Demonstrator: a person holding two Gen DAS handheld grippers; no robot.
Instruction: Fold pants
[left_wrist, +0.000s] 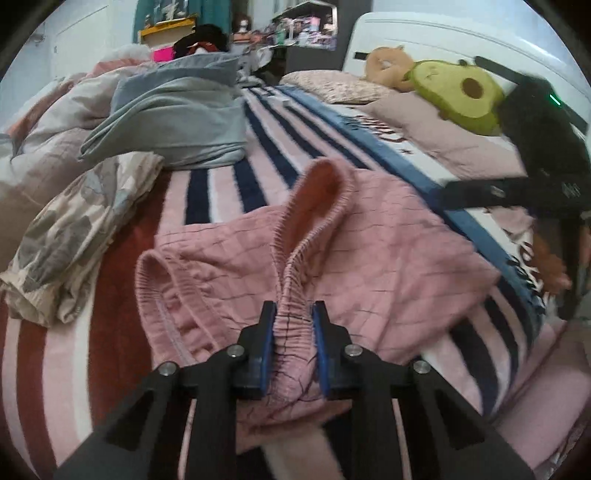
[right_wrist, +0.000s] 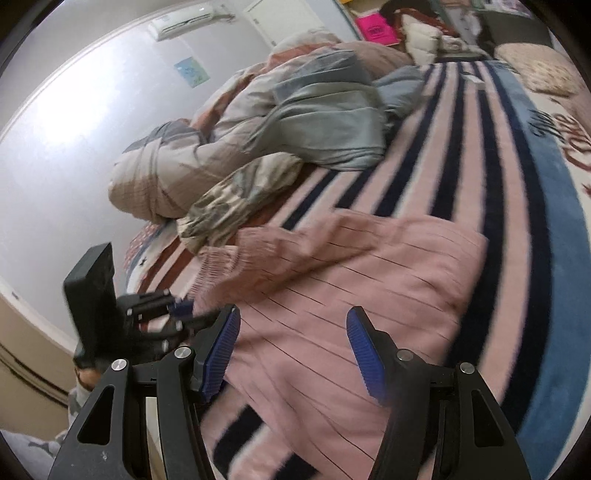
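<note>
Left wrist view, far left: a rumpled quilt (left_wrist: 48, 147) with a floral sheet (left_wrist: 74, 229) spilling from it, and grey-blue bedding (left_wrist: 173, 114) heaped just beside.
Middle, near: pink pants (left_wrist: 388, 240) lie on the striped blanket (left_wrist: 229, 184); their elastic waistband (left_wrist: 295, 258) is bunched and lifted into a loop.
Left gripper (left_wrist: 293, 314): clamped on that bunched waistband, blue pads pressing the cloth from both sides.
Far right: an avocado cushion (left_wrist: 458, 94) on a pink pillow (left_wrist: 443, 136) by the white headboard (left_wrist: 443, 40); the right gripper (left_wrist: 458, 194), dark and blurred, reaches in from the right edge.
Right wrist view, left: the left gripper (right_wrist: 181, 310) at the near left edge of the pants (right_wrist: 351, 288), blurred.
Middle: the right gripper (right_wrist: 291, 317) hovers over the pink cloth with its jaws spread apart and nothing pinched between them.
Far: the quilt (right_wrist: 177, 173) and grey-blue bedding (right_wrist: 332, 122) against the wall (right_wrist: 74, 129).
Right: the striped blanket (right_wrist: 461, 147) runs away to the far end.
</note>
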